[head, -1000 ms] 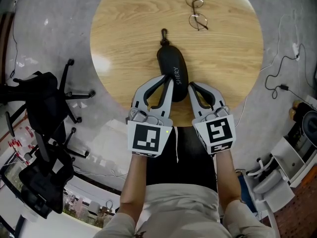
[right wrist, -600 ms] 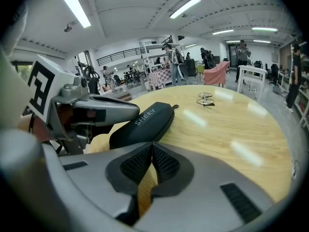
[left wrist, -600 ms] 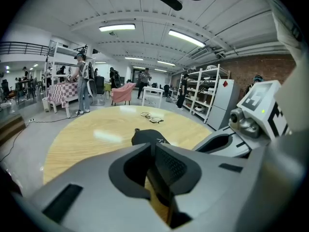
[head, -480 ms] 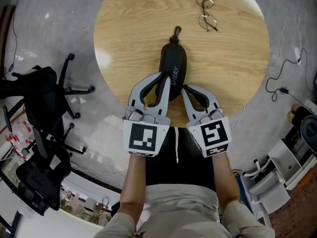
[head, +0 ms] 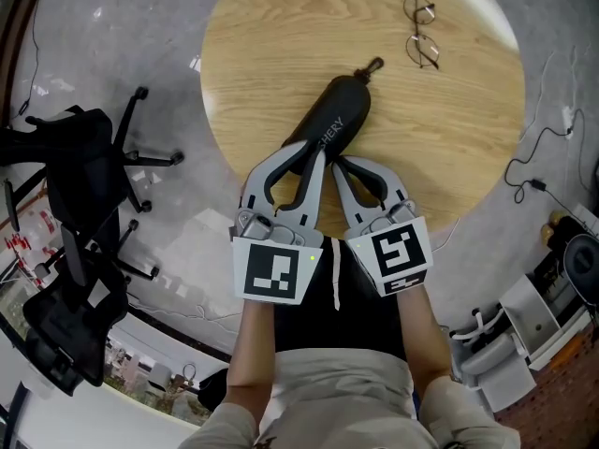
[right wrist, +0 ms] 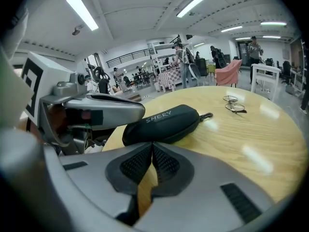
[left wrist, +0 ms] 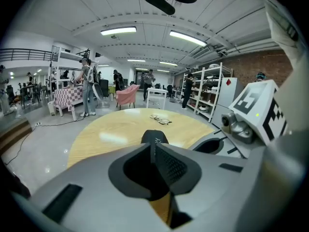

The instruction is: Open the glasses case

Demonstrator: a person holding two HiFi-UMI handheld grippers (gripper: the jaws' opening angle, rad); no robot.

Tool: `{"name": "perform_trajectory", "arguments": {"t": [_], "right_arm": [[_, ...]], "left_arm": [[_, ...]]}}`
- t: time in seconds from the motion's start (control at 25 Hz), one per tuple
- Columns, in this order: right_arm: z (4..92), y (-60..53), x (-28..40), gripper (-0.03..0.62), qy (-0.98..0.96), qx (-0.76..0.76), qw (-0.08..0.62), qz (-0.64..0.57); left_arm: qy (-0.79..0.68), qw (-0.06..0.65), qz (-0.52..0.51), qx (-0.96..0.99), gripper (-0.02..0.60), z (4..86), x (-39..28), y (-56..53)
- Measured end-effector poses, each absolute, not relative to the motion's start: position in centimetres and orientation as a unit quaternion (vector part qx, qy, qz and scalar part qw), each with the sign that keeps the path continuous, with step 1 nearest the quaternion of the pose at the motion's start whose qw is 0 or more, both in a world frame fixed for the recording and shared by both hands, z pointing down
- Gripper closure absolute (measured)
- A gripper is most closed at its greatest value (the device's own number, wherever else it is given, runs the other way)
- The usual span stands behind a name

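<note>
**Black "SHERY" case lies shut at both claw tips**

White letters on the glasses case [right wrist: 164,123] read "SHERY", and we read them most clearly in the right gripper view. The case lies shut and slantwise on the round wooden table [head: 262,54]. Its clip end points toward the eyeglasses [head: 421,34], which lie well apart near the far rim. The left gripper [head: 319,154] and the right gripper [head: 339,162] are both closed on nothing, tips side by side at the case's near end. We cannot tell whether they touch it. Only the head view shows the black office chair [head: 80,185] left of the table and the cables [head: 533,166] at right. The gripper views show shelves [left wrist: 207,88] and people [left wrist: 87,86] far behind the table.
</note>
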State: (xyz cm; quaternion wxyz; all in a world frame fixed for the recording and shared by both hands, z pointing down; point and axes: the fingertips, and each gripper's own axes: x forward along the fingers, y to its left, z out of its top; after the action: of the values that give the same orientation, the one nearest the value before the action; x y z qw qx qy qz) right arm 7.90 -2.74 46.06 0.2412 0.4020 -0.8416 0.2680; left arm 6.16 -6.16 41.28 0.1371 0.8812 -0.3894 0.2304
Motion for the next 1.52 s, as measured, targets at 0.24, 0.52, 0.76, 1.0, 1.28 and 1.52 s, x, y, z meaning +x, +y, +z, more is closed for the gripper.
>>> {"name": "perform_trajectory", "arguments": {"t": [0.24, 0.52, 0.76, 1.0, 1.28, 1.52], "right_arm": [[45.3, -3.3, 6.5, 0.572, -0.853, 0.386, 0.244, 0.254], [42.7, -5.1, 7.2, 0.572, -0.860, 0.397, 0.230, 0.224], [43.4, -6.3, 7.7, 0.572, -0.854, 0.406, 0.241, 0.218], [42.1, -8.0, 6.3, 0.572, -0.865, 0.399, 0.226, 0.203], [41.0, -9.8, 4.6, 0.572, -0.873, 0.395, 0.218, 0.188], [40.9, -11.1, 3.6, 0.572, -0.874, 0.394, 0.220, 0.180]], "left_arm": [[-0.414, 0.146, 0.227, 0.869, 0.554, 42.0, 4.5, -6.6], [-0.428, 0.148, 0.225, 0.863, 0.554, 42.1, 3.8, -7.6], [-0.429, 0.145, 0.225, 0.863, 0.554, 42.2, 3.3, -8.3], [-0.423, 0.113, 0.233, 0.868, 0.554, 41.9, 1.4, -8.5], [-0.409, 0.105, 0.241, 0.874, 0.554, 41.8, -0.9, -7.7], [-0.404, 0.101, 0.252, 0.873, 0.542, 42.3, -2.2, -7.6]]}}
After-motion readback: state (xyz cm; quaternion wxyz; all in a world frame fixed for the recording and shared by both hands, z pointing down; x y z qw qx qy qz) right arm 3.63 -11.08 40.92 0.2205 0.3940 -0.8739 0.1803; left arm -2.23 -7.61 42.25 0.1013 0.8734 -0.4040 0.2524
